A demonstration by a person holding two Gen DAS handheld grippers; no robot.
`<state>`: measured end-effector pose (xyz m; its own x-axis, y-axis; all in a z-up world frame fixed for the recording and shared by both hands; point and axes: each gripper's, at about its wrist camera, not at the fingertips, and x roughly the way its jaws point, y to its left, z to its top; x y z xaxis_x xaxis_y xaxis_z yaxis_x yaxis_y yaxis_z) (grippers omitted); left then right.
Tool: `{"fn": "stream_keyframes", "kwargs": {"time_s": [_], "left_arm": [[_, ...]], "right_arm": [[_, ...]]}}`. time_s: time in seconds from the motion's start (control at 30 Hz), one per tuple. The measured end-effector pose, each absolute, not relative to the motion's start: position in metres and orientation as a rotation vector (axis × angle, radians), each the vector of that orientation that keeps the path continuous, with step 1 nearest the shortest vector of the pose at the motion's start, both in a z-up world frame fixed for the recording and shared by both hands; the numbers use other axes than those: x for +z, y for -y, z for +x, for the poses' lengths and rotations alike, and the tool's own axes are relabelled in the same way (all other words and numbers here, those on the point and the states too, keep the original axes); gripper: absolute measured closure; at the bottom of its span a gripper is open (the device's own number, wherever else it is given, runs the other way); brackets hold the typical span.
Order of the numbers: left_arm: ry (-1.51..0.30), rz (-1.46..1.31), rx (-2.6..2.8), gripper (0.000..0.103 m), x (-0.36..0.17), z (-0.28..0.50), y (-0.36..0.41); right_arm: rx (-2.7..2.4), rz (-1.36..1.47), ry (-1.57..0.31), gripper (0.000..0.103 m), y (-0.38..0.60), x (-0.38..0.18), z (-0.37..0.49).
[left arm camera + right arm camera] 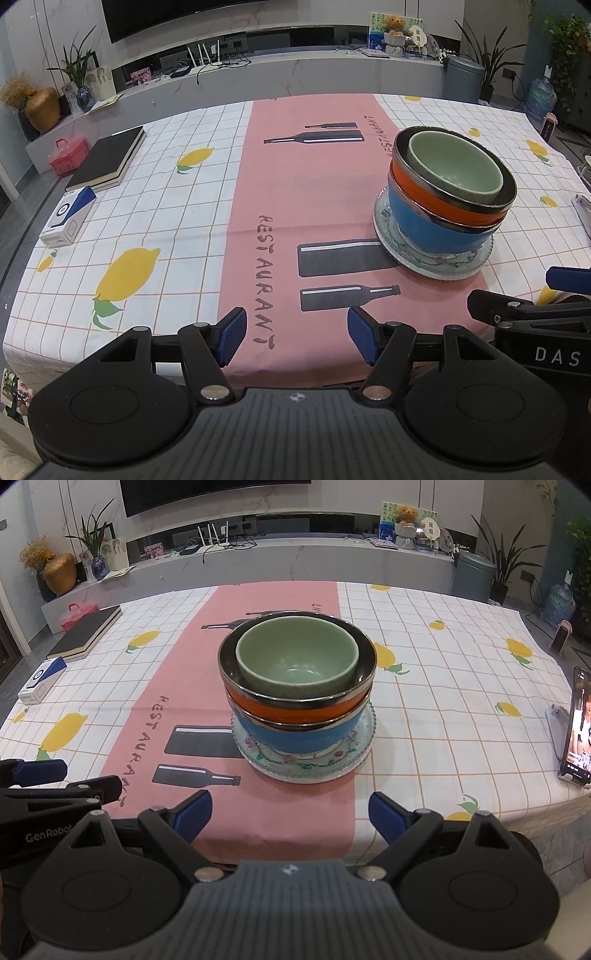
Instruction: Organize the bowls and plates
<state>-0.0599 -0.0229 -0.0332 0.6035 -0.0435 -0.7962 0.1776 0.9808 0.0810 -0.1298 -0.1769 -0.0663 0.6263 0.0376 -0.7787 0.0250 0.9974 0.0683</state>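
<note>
Readable words on the cloth and on the tools

The pink strip of cloth carries "RESTAURANT" in dark letters at centre frame. The black gripper body at lower right shows "DAS"; the black gripper body at lower left shows "GenRobot".
</note>
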Motion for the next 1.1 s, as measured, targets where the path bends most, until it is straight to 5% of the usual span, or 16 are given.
{"fn": "stream_keyframes", "kwargs": {"time_s": [1.1], "left_arm": [[-0.916,0.145,-0.131,0.029,-0.0334,-0.0622,0.0203]], "right_arm": [[0.019,0.065,-0.895,0.012,0.1718,-0.0689,-0.1288]]}}
